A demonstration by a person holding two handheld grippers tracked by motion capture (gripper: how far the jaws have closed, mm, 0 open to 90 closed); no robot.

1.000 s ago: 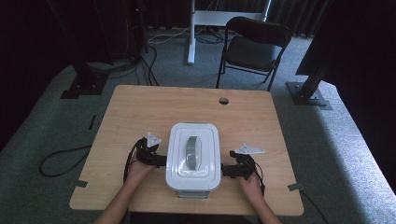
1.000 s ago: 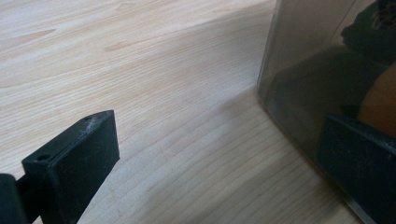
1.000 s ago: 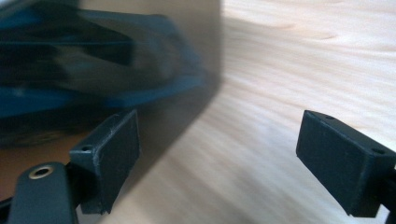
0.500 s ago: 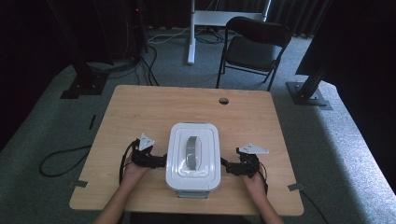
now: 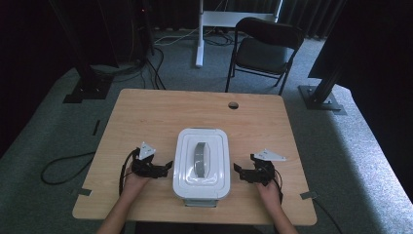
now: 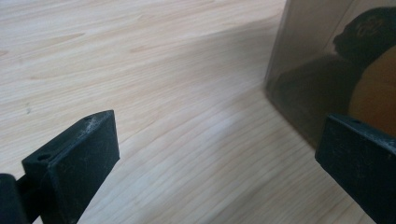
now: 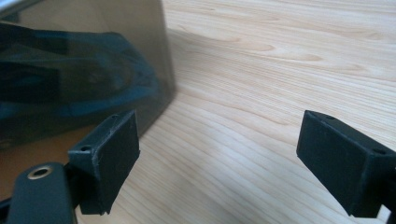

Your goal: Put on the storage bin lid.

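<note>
A box with a white lid (image 5: pixel 201 163) and a grey handle (image 5: pixel 200 155) stands on the wooden table (image 5: pixel 156 114), toward its front edge. My left gripper (image 5: pixel 168 167) is just off the box's left side, open and holding nothing. My right gripper (image 5: pixel 236 170) is open a short way off the box's right side. The left gripper view has my left gripper (image 6: pixel 217 135) wide apart over bare wood, with the box's smoky translucent wall (image 6: pixel 317 60) at the right. Over in the right gripper view, my right gripper (image 7: pixel 217 130) is spread wide beside the same wall (image 7: pixel 88 65), and dark contents show through it.
A round cable hole (image 5: pixel 233 105) sits near the table's far edge. A black folding chair (image 5: pixel 265 48) stands behind the table, with dark stand legs (image 5: pixel 321 95) at the right. A black cable (image 5: pixel 63 168) loops on the carpet at the left.
Both grippers have drawn a little outward from the box's sides, the left one to the left and the right one to the right. The box has not moved.
</note>
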